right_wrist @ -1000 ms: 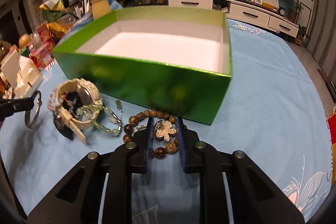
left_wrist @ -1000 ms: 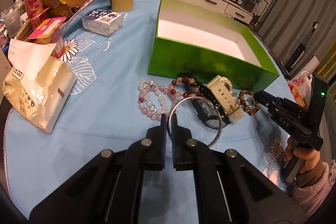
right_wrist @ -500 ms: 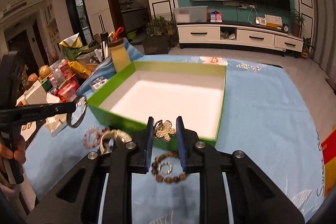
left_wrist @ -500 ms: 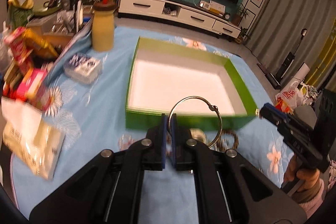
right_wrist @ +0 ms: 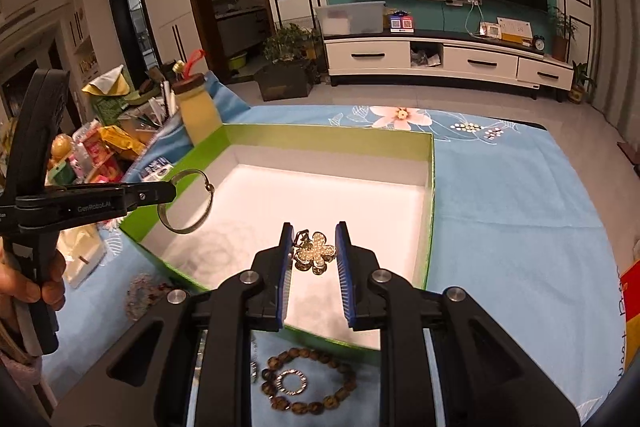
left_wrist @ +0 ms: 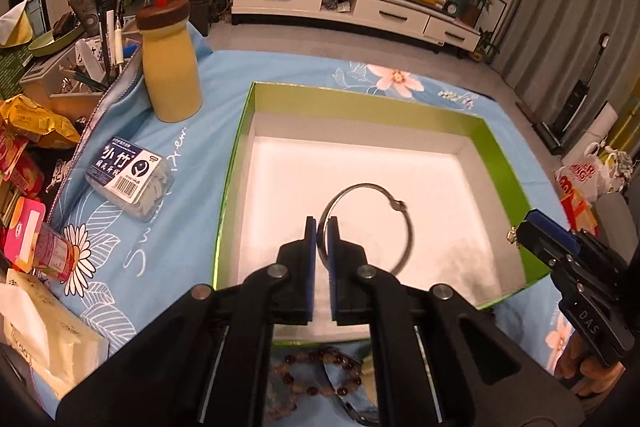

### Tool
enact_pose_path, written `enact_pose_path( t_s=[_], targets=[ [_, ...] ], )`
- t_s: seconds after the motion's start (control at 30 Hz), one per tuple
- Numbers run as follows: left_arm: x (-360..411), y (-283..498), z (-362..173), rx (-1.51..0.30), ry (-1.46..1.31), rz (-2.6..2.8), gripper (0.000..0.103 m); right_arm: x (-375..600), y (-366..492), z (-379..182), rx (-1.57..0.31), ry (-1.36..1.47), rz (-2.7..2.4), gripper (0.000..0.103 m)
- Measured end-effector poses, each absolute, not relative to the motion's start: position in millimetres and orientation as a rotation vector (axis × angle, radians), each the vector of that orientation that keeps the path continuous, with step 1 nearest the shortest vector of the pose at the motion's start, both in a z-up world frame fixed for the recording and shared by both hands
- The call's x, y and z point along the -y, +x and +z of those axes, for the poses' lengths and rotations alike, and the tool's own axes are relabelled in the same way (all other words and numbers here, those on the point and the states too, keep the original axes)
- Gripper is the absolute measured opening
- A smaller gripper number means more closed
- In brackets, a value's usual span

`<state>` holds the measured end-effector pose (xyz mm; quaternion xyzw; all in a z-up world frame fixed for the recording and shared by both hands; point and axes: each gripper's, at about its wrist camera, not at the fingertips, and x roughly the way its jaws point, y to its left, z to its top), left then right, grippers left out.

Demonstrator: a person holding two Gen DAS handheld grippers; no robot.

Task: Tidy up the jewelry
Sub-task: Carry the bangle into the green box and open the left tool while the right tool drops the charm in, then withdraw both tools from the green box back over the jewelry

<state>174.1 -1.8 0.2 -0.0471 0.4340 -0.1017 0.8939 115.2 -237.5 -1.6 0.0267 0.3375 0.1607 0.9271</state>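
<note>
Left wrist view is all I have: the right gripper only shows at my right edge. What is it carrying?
Observer: The right gripper is shut on a flower brooch, held over the green box.
Operator: Anything left on the cloth near it?
Observer: A brown bead bracelet lies outside the box's near wall, with a small flat ring inside its loop.
Operator: And my metal bangle, seen from there?
Observer: The left gripper pinches the metal bangle by its rim; it hangs above the box's left corner.
</note>
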Motion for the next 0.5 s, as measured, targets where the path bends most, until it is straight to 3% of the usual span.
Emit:
enact_pose_path(
  t_s=[0.1,0.13,0.2,0.33,0.5],
  targets=[
    [3,176,-3,-0.908,-0.093,-0.212,0.013,240,120,-8,-0.716,0.07,0.313,0.028],
    [3,175,-2,-0.906,-0.095,-0.214,0.03,243,119,-8,-0.714,0.09,0.311,0.032],
    [1,171,1,-0.891,-0.101,-0.211,0.055,248,115,-7,-0.705,0.11,0.306,0.036],
    [-6,155,13,-0.847,-0.104,-0.208,0.057,257,103,-3,-0.696,0.142,0.303,0.037],
    [-31,125,26,-0.801,-0.141,-0.17,0.071,269,83,0,-0.711,0.172,0.305,0.037]
  ],
)
